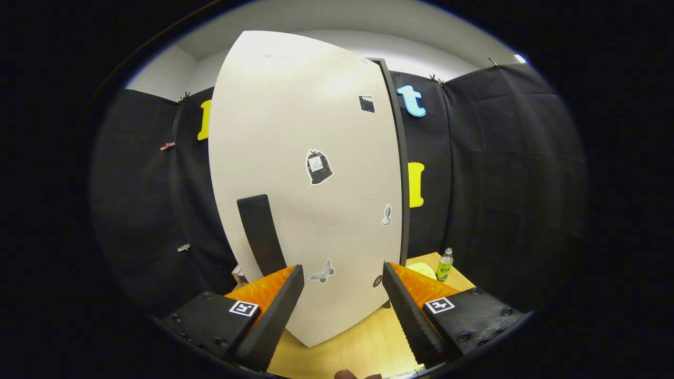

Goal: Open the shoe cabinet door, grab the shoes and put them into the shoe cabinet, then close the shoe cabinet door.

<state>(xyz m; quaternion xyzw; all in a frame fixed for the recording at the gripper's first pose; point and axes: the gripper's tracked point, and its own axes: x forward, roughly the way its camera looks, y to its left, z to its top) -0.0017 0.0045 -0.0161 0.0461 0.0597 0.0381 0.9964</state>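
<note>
A tall white shoe cabinet (300, 173) stands on the wooden table (358, 342) just ahead of my fingers. Its door (295, 131) faces me and looks closed, with several small stickers on it. A dark vertical handle (260, 234) sits low on the door, just beyond my left finger. The cabinet's dark side edge (401, 173) shows on the right. My gripper (342, 273) is open, its fingers spread wide in front of the lower door with nothing between them and not touching the handle.
A green drink bottle (445, 265) stands on the table right of the cabinet, beside a pale yellow round object (421, 269). Black cloth walls close off the booth behind and at both sides. A fingertip (347, 375) shows at the table's near edge.
</note>
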